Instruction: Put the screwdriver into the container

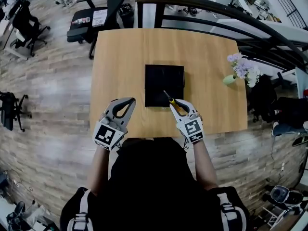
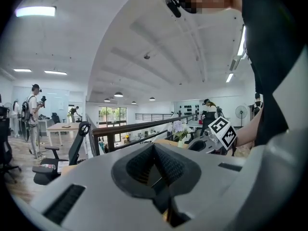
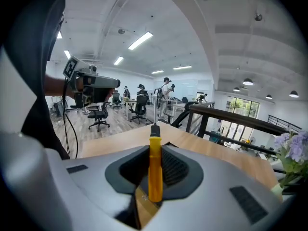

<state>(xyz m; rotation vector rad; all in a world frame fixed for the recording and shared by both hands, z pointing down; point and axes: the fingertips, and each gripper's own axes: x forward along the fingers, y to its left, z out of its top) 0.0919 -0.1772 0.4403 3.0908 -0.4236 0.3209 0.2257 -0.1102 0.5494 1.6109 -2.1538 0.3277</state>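
Observation:
A black square container (image 1: 164, 84) sits in the middle of the wooden table (image 1: 211, 100). My right gripper (image 1: 176, 105) is shut on the yellow handle of a screwdriver (image 1: 172, 101). It hovers at the container's near right corner, and the dark shaft points up and left over the container's edge. In the right gripper view the screwdriver (image 3: 155, 165) stands clamped between the two jaws, shaft away from me. My left gripper (image 1: 130, 101) is shut and holds nothing. It hangs above the table's near left part, left of the container. In the left gripper view its jaws meet with nothing between them.
A small vase of pale flowers (image 1: 242, 70) stands near the table's right edge. A black office chair (image 1: 91, 19) is beyond the far left corner. A dark railing (image 1: 216, 13) runs behind the table. The person's body fills the near edge.

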